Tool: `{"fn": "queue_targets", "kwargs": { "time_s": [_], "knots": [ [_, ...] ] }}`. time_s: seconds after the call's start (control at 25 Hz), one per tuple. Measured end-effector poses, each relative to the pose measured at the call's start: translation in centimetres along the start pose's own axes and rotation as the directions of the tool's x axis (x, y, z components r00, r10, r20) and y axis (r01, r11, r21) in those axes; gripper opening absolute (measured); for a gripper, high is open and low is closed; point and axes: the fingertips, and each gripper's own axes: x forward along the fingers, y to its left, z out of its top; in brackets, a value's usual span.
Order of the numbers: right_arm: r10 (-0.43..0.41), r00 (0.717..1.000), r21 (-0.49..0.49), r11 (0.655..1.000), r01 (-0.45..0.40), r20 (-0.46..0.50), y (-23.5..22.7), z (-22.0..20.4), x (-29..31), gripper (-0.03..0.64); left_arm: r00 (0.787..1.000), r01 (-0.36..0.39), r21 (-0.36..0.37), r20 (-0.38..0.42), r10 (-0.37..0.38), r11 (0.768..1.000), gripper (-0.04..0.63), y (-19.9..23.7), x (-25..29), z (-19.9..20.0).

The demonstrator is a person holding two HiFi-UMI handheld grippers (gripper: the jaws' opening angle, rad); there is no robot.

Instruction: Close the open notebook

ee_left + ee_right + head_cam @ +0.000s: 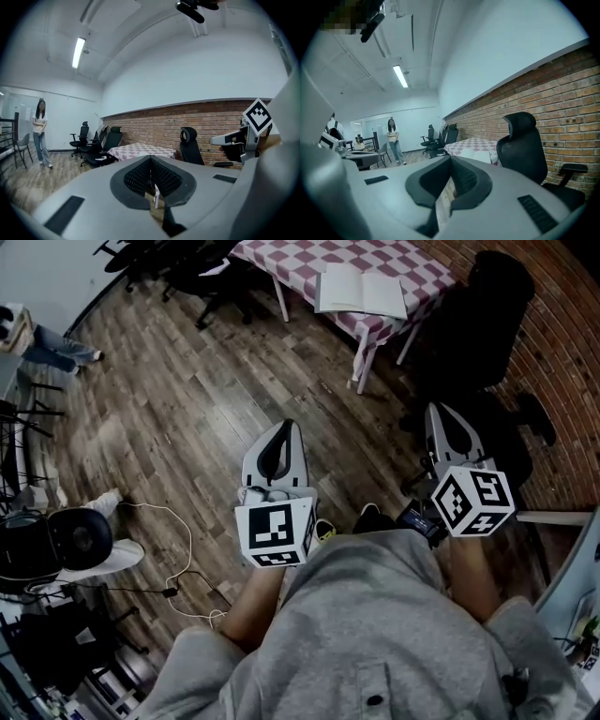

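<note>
Head view: far part of pink-and-white checked cloth-covered table (281, 261) cut by top edge; page content of open white paper notebook (361, 292) too small to tell; bystander in blue jeans (58, 351) mostly cut by left edge, legs alone clear. Left gripper view: tabletop near edge-on, notebook not discernible there.

Ahead of me a table (281, 254) under a pink-and-white checked cloth stands on dark wooden floorboards (187, 381), with a black office chair (478, 324) near it by the brick wall (562, 362). A white cable (190, 540) trails over the boards (off to my left). A person (40, 133) stands far off, beneath a strip light (78, 52).
</note>
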Motion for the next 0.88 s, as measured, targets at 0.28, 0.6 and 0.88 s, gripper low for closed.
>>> {"fn": "queue_targets", "kwargs": {
  "time_s": [0.28,0.6,0.88],
  "knots": [
    [-0.006,1.000,-0.031,1.000,0.006,0.000,1.3,-0.1,0.3,0.025,1.000,0.015,0.005,0.004,-0.015,1.000,0.009,1.0,-0.1,0.0],
    [-0.021,1.000,-0.029,0.999,0.021,0.000,-0.6,-0.6,2.8,0.025,1.000,0.012,0.010,-0.005,-0.012,1.000,0.009,1.1,2.3,-0.4],
    [-0.006,1.000,-0.044,0.999,0.007,0.018,-2.2,1.2,6.7,0.025,1.000,-0.009,0.009,-0.010,0.009,1.000,0.009,2.2,5.9,0.4]
  ]
}}
